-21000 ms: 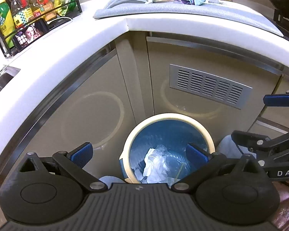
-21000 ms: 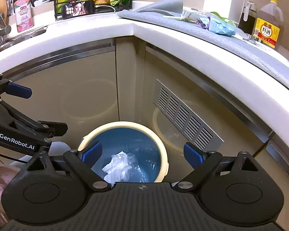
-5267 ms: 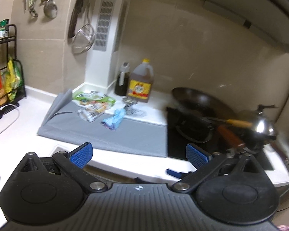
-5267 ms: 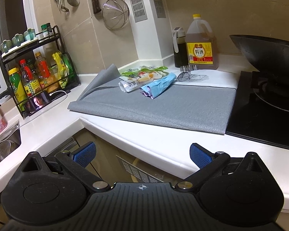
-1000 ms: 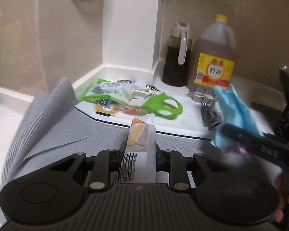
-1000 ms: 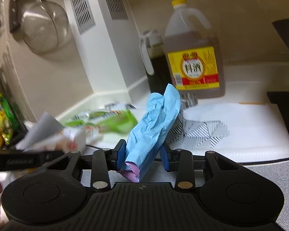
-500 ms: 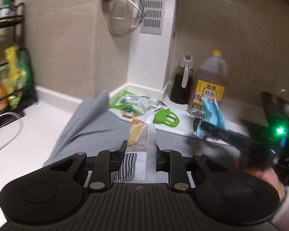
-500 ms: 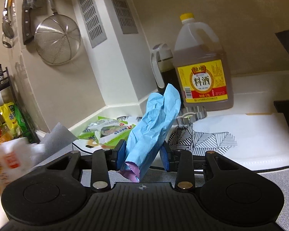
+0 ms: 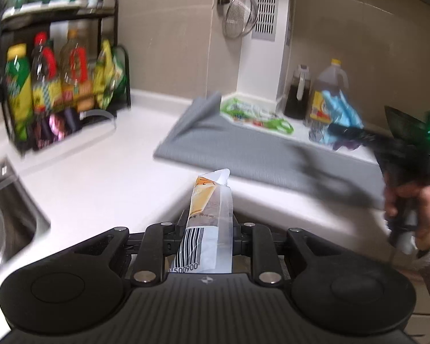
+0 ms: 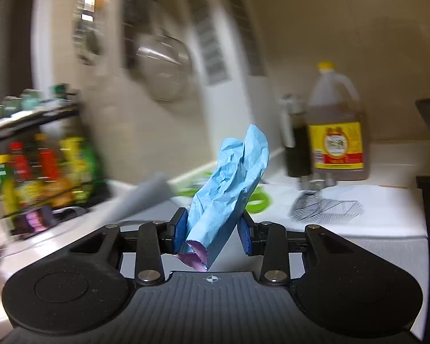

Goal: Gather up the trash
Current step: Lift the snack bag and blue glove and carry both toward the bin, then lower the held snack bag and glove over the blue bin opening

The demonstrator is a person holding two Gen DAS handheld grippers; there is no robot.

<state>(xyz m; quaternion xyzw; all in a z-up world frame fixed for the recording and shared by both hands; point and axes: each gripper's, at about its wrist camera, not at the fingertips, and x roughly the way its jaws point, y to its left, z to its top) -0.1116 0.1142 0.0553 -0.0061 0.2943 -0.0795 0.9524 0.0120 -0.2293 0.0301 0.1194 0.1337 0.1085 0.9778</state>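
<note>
The left gripper (image 9: 207, 230) is clamped on a clear wrapper (image 9: 207, 229) with a barcode near its lower end and an orange-yellow print higher up; the wrapper stands up between the jaws, its torn white tip leaning slightly right, over the near edge of the white counter (image 9: 100, 177). The right gripper (image 10: 212, 233) is closed on a crumpled blue paper (image 10: 229, 183) whose purple underside shows at the bottom end; the paper rises from between the blue pads (image 10: 179, 228) and tilts up to the right. In the left wrist view that same gripper appears at the right, blurred, held by a hand (image 9: 415, 209) with a light sleeve at the wrist, the blue paper sticking up from it in front of the oil jug (image 9: 328, 94).

More trash lies on the counter at the far corner: a green-and-white packet (image 9: 252, 111) on a white sheet, at the far edge of a grey mat (image 9: 258, 152) whose left corner curls upward. Just right of the packet stand a dark bottle (image 9: 298, 96) with a handle and the jug with a yellow label and cap. A black-and-white patterned patch (image 10: 326, 207) lies on the white sheet in front of the jug.

On the left, a black rack (image 9: 63, 80) holds sauce bottles and packets, with a sink (image 9: 3, 215) at the near left edge. A strainer (image 9: 240, 17) hangs on the tiled wall beside a white vent column (image 9: 265, 43). The right wrist view is heavily blurred on its left side.
</note>
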